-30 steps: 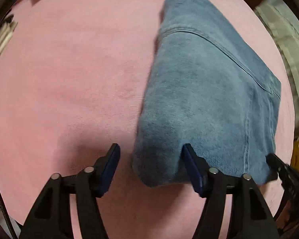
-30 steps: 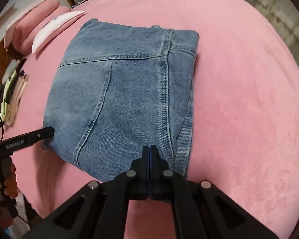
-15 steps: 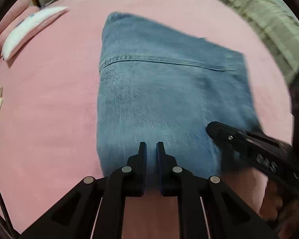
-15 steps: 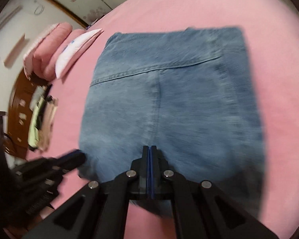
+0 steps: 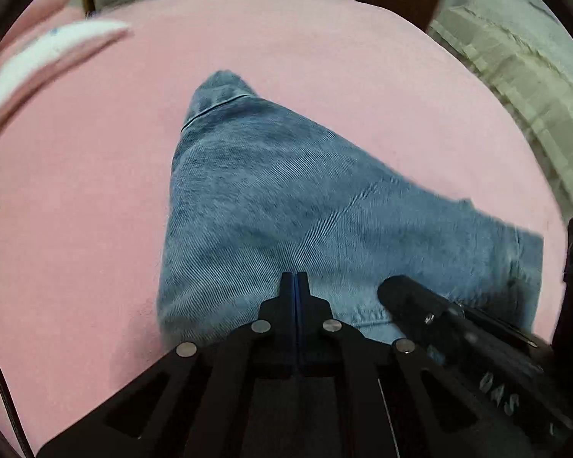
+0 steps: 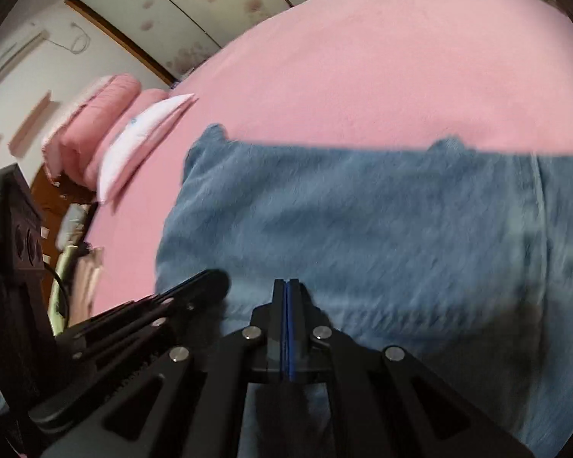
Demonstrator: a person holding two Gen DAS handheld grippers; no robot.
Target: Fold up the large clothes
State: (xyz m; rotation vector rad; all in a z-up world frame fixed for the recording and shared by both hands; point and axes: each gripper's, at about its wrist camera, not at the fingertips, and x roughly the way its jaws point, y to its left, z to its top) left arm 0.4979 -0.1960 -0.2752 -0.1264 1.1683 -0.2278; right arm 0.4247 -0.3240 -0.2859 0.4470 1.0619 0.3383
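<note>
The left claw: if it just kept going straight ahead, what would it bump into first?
Most likely the folded jeans, which already sit at the tips of the left claw. Beyond them lies the pink bedcover, though depth is unclear.

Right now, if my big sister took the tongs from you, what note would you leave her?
Left tongs: shut, pinching the near edge of the folded jeans.
Right tongs: shut on the same near edge, close beside the left ones.
The jeans are a compact folded bundle on the pink blanket, with the near edge seemingly lifted.
Done: the main folds.
Left: probably carry or set the bundle down neatly, then let go with both tongs. The pictures are blurry from motion, so check the grip first.
</note>
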